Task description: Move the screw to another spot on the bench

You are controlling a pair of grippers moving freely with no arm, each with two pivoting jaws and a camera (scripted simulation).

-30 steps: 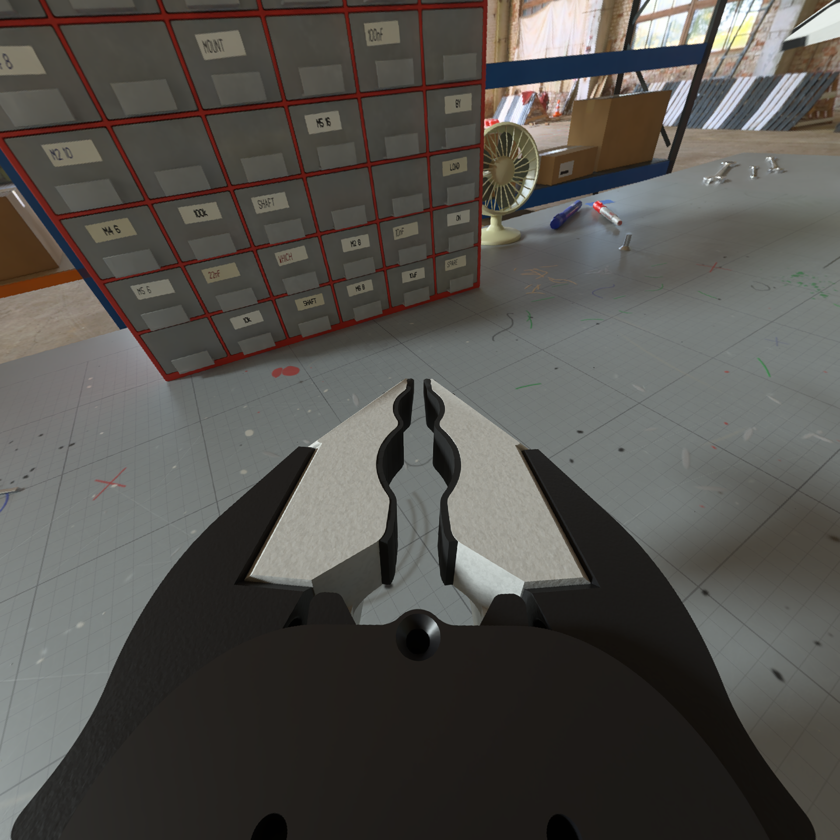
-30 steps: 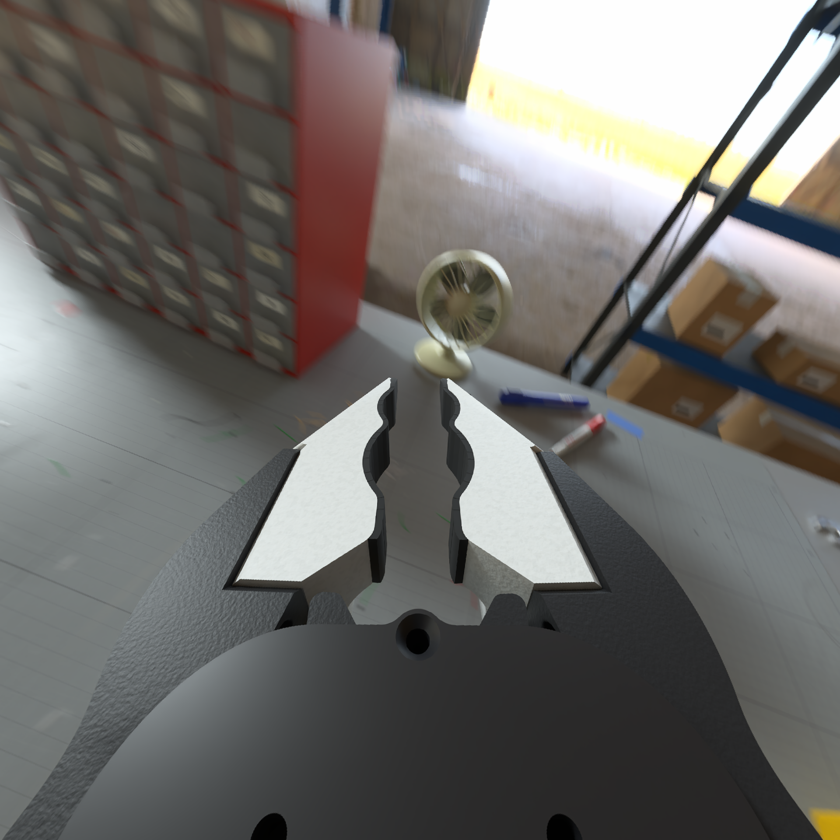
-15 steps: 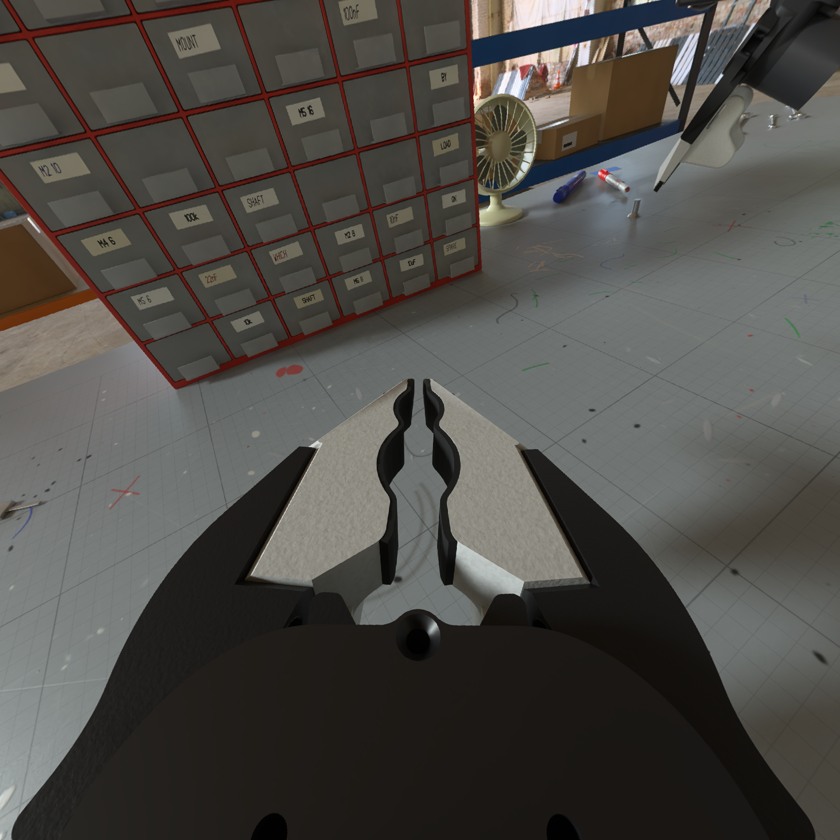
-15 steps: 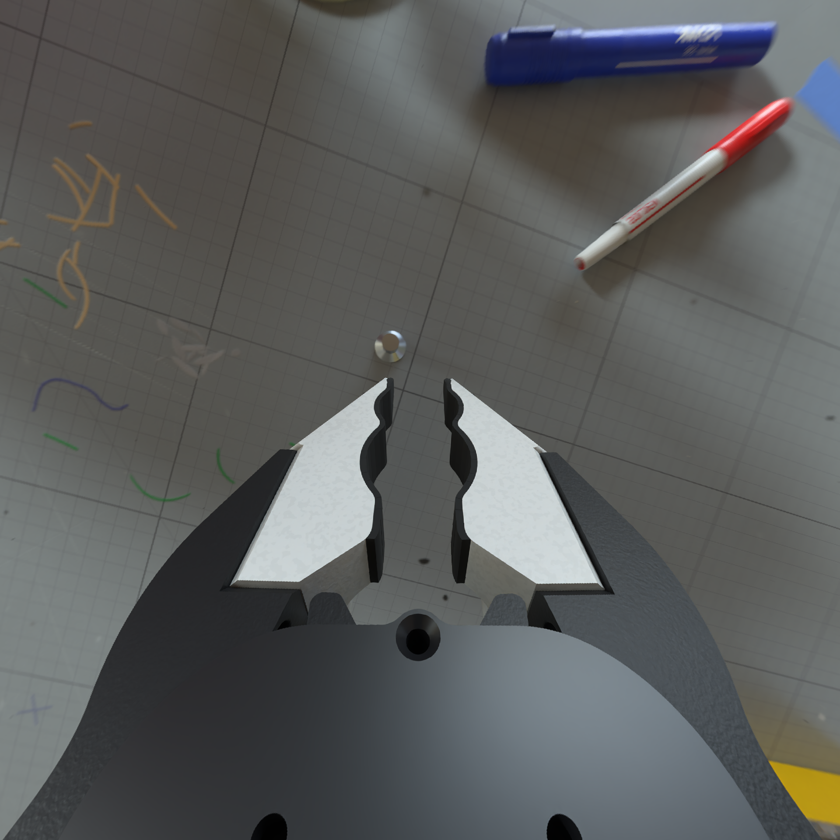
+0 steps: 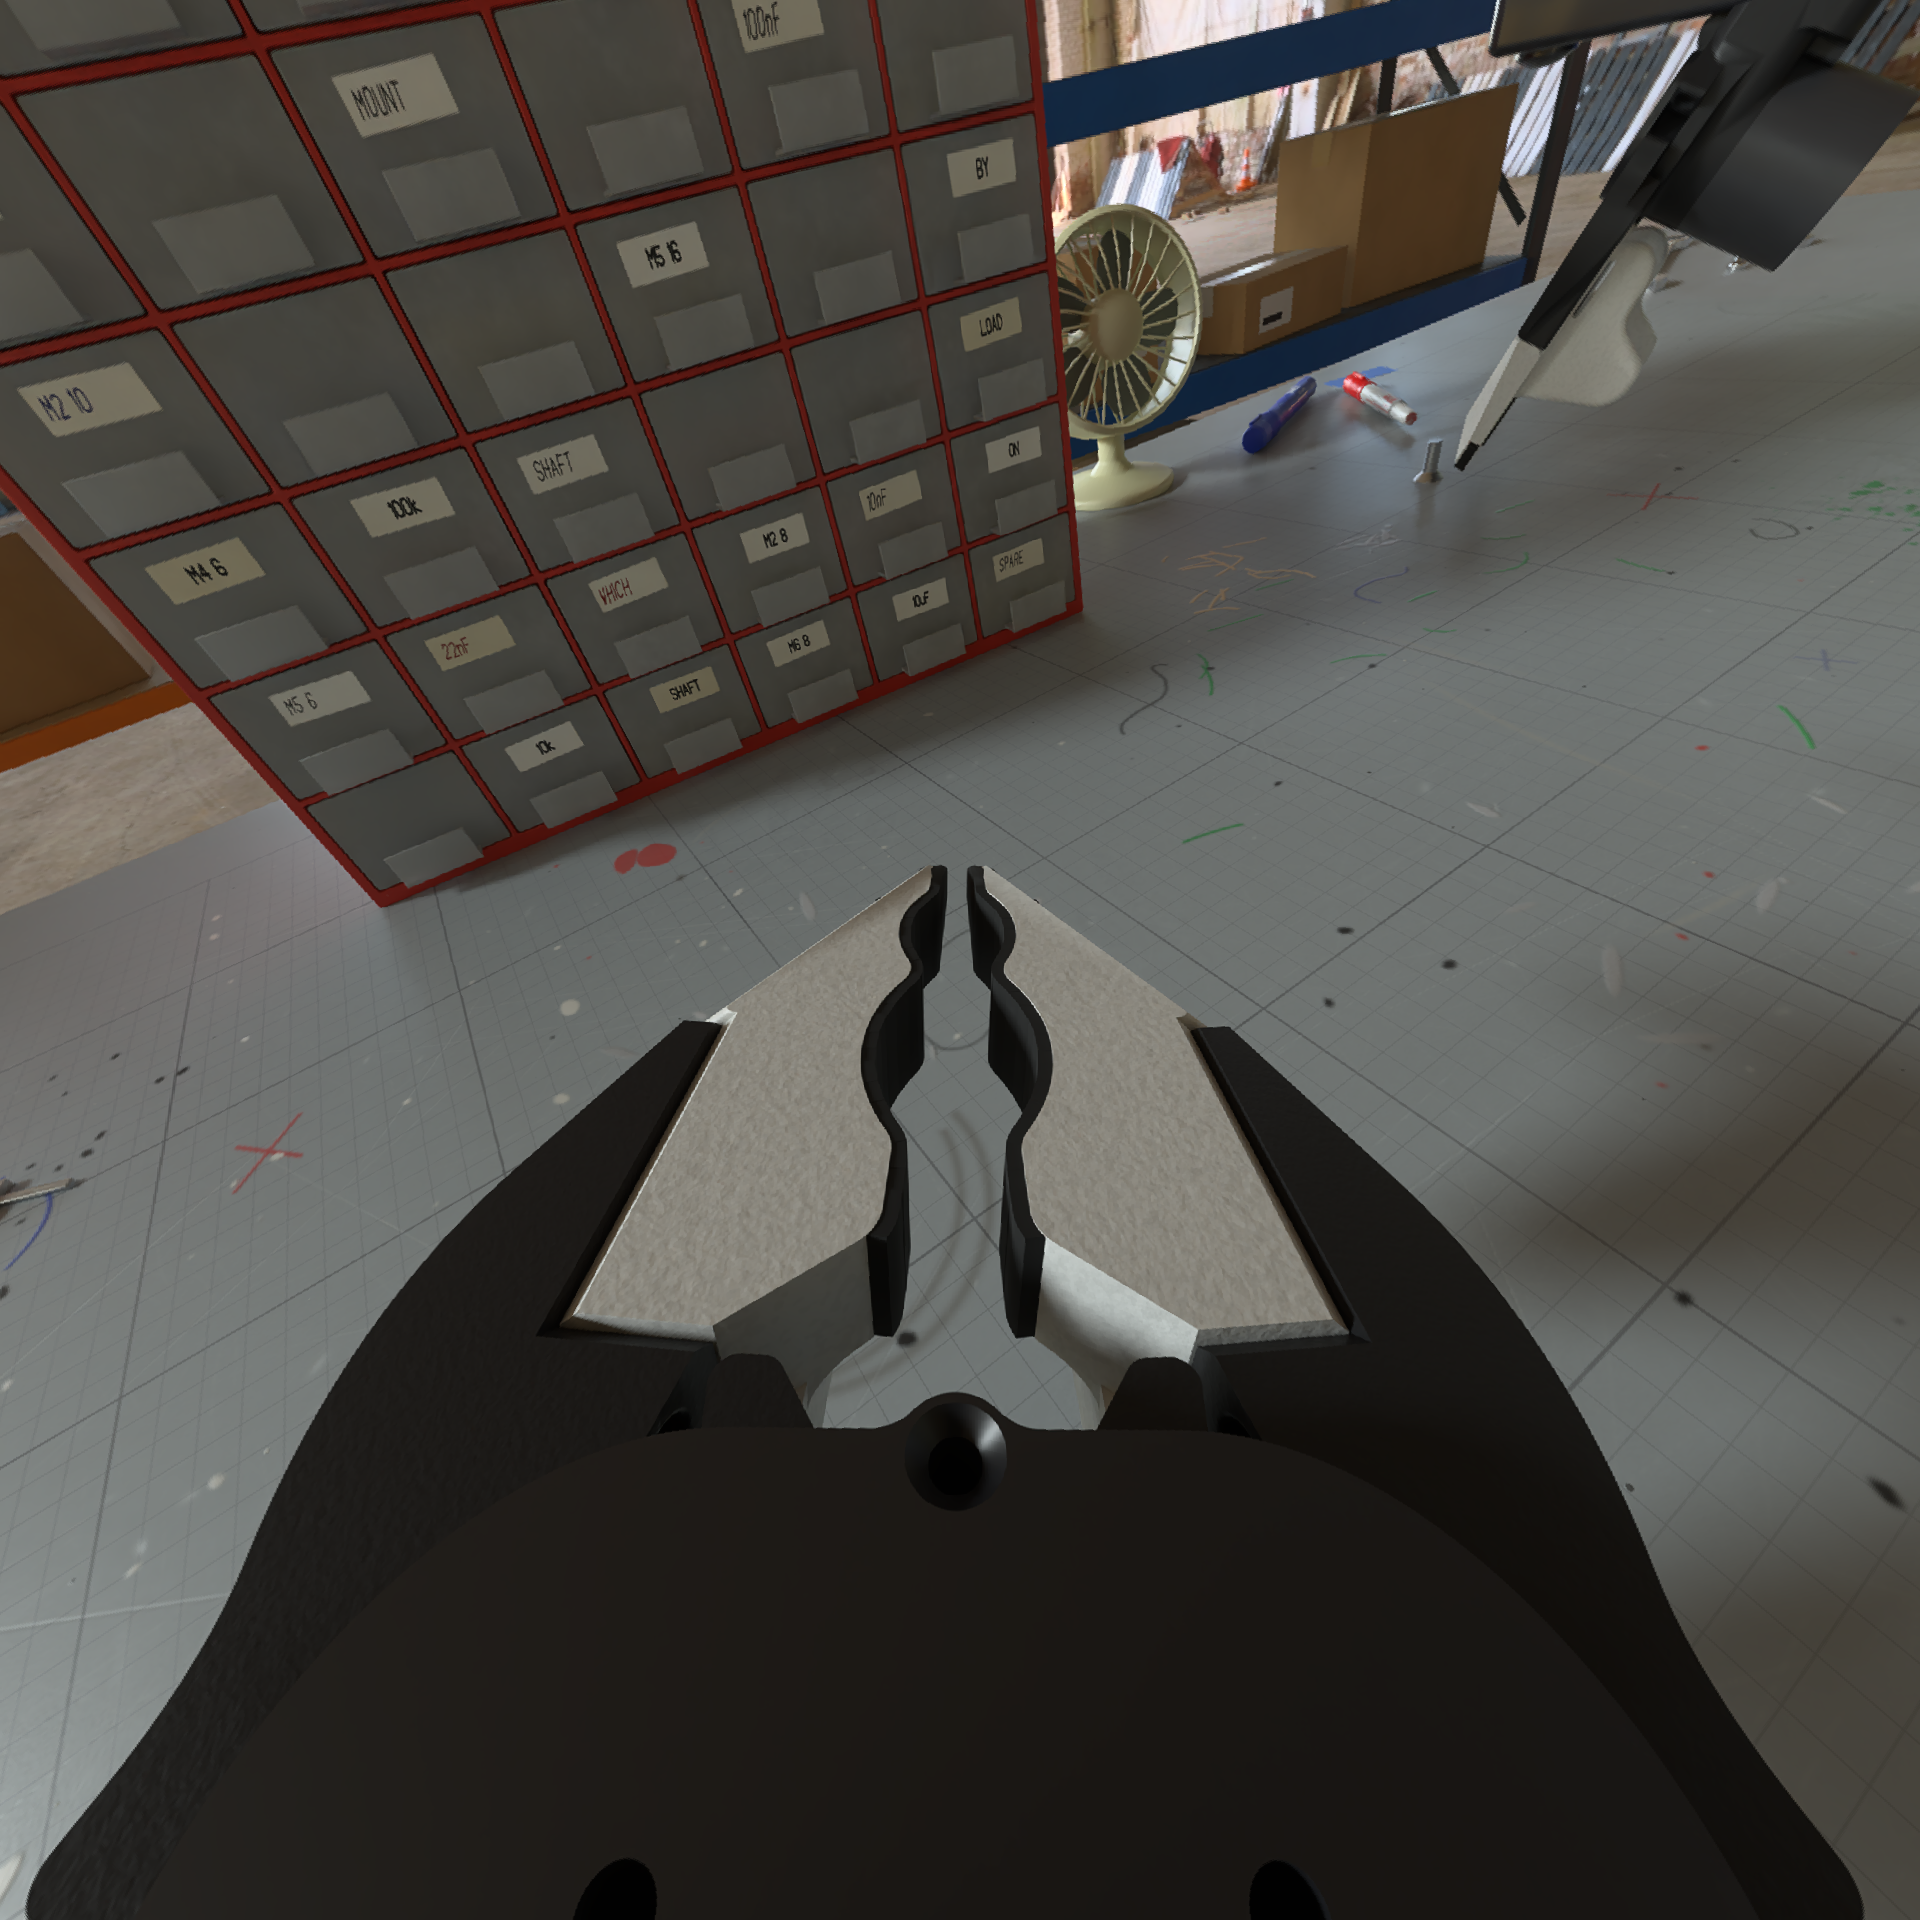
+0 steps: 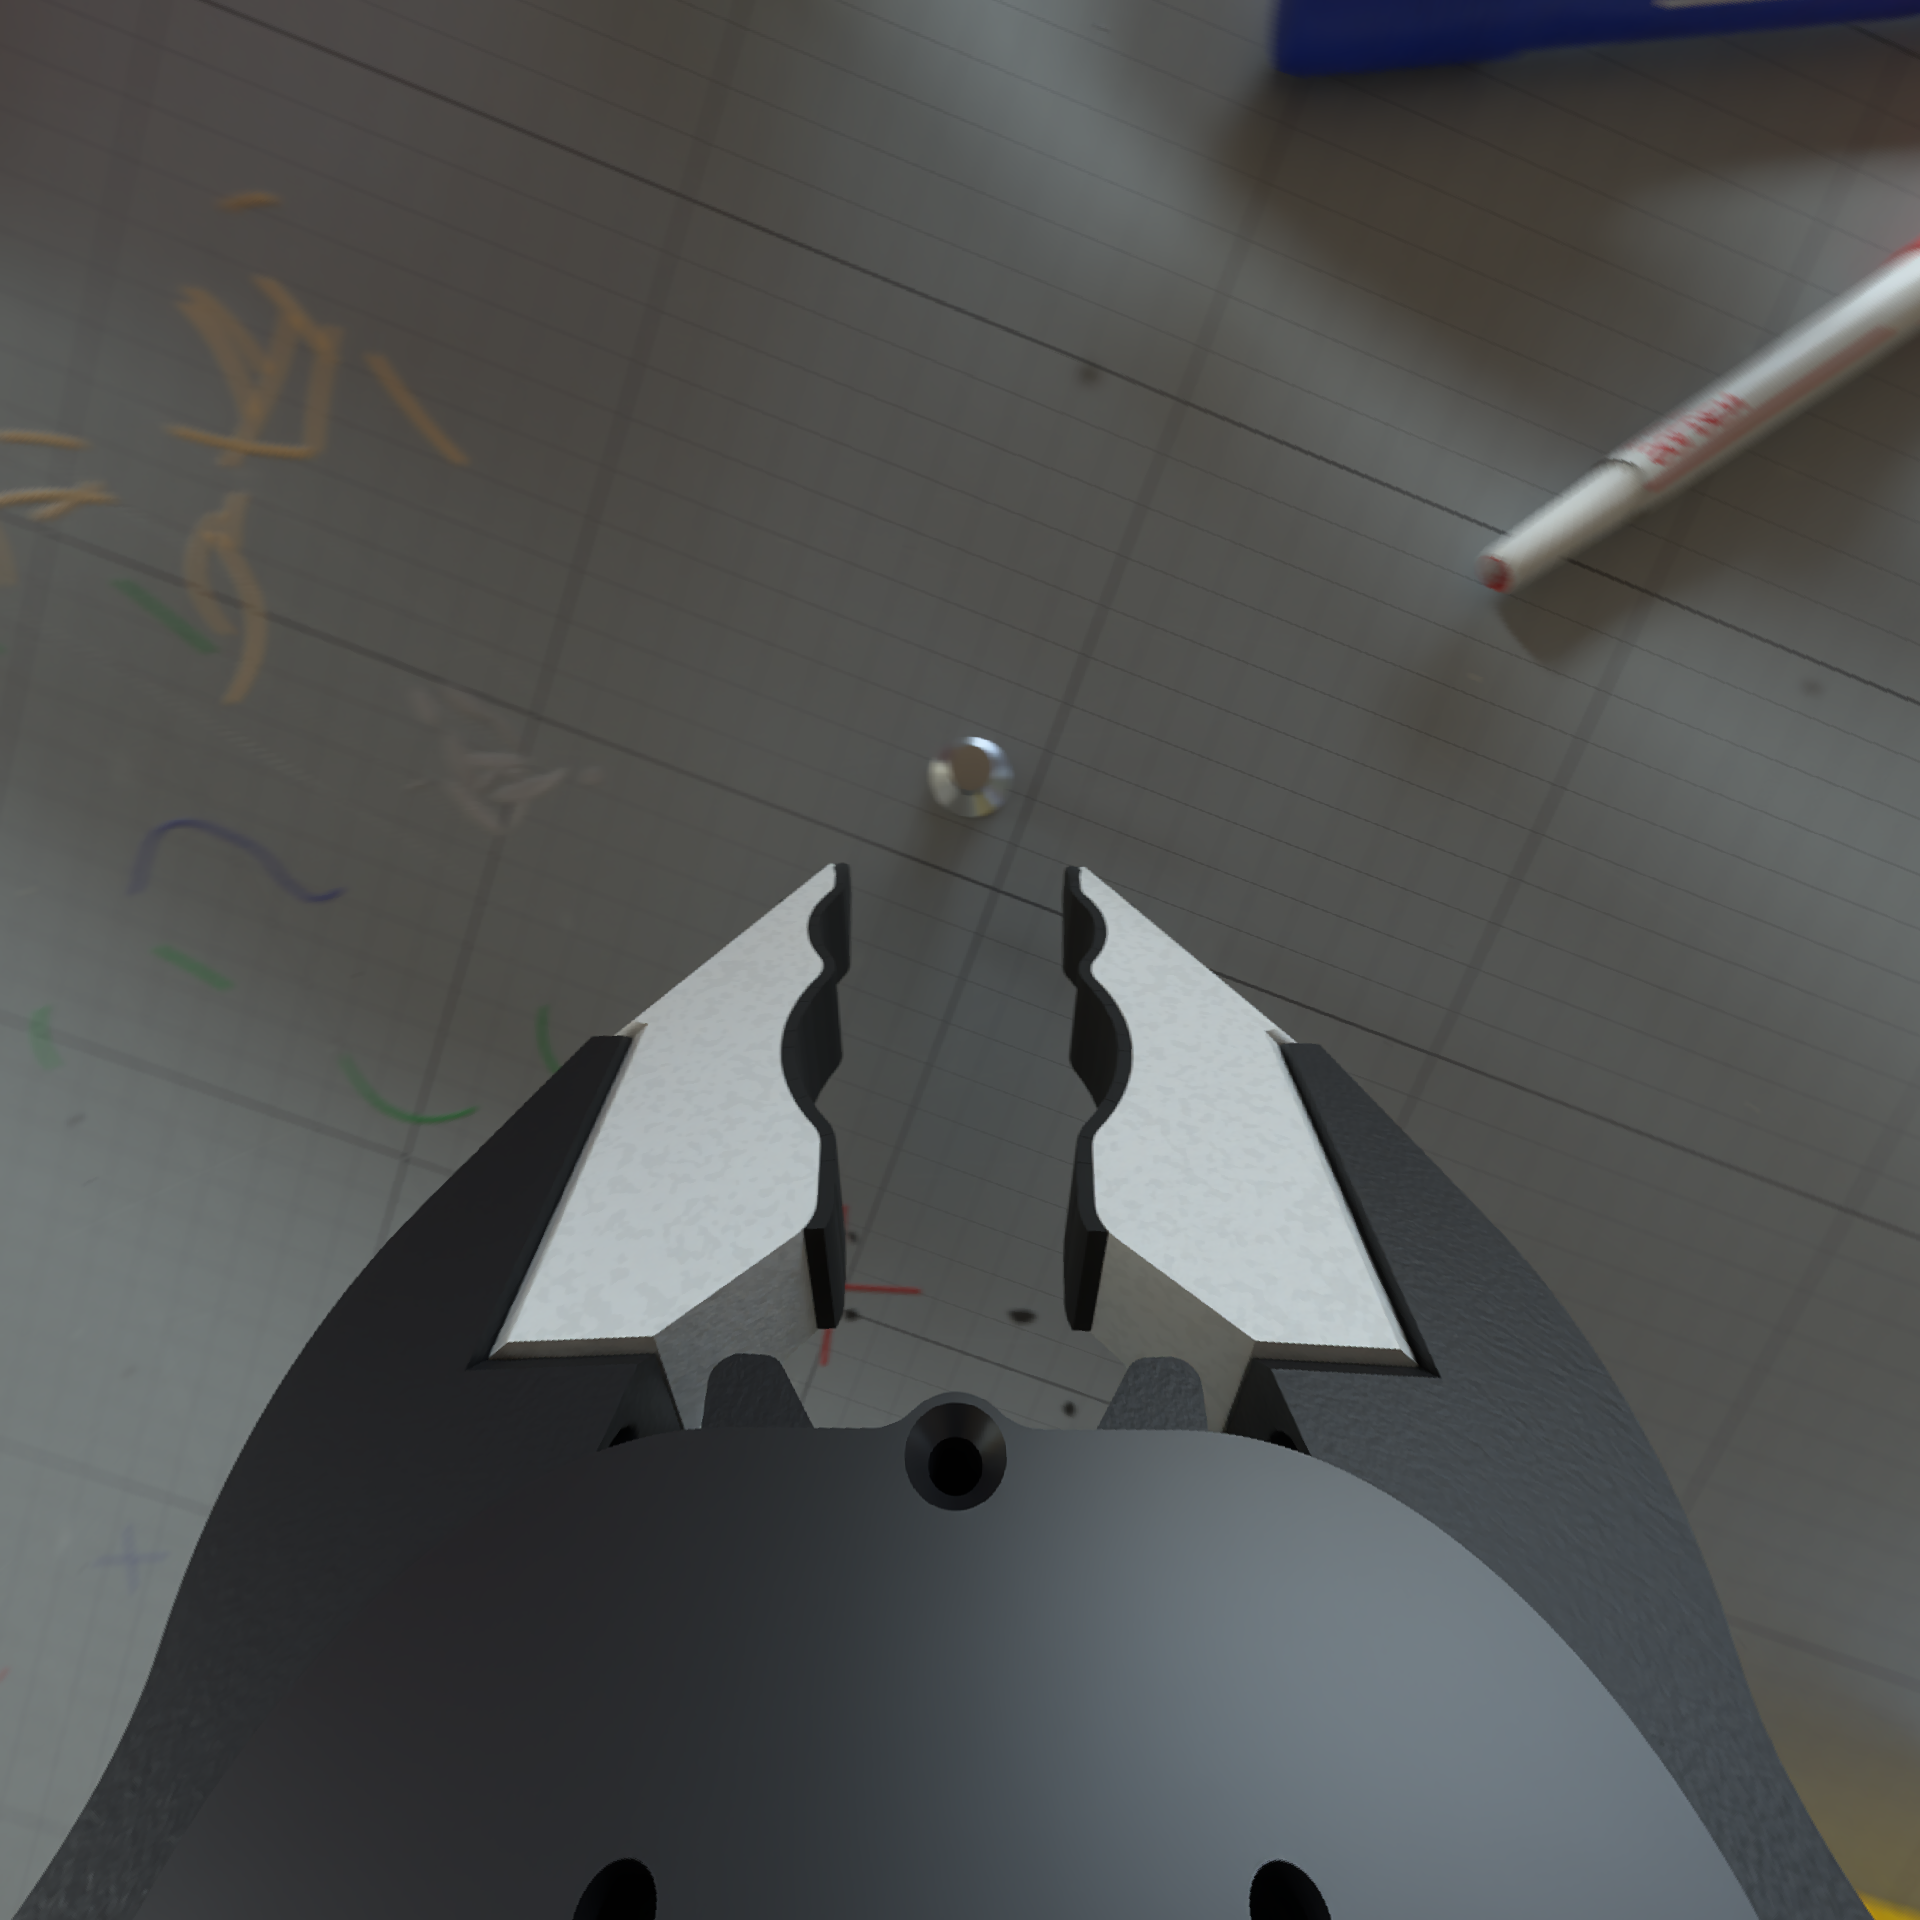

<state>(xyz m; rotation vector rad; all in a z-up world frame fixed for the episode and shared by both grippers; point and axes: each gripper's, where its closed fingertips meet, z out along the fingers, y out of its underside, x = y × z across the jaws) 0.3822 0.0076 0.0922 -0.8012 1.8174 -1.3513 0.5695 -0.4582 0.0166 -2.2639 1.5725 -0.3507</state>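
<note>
Your left gripper (image 5: 956, 883) hangs low and level over the bench, its jaws nearly closed on nothing. Your right gripper (image 6: 956, 894) points steeply down, jaws parted wide and empty; the left wrist view shows it far ahead to the right.

Left wrist view looks low across bench (image 5: 1455, 935) toward cabinet (image 5: 540, 416); right wrist view faces down, close; both catch screw (image 6: 969, 776).

The blue marker (image 6: 1600, 31) is cut off by the top edge of the right wrist view, and the red-and-white pen (image 6: 1704, 416) by its right edge. The drawer cabinet (image 5: 499, 416) runs past the left wrist view's top and left edges, and a small metal item (image 5: 26, 1190) at the left edge is too cropped to identify.
</note>
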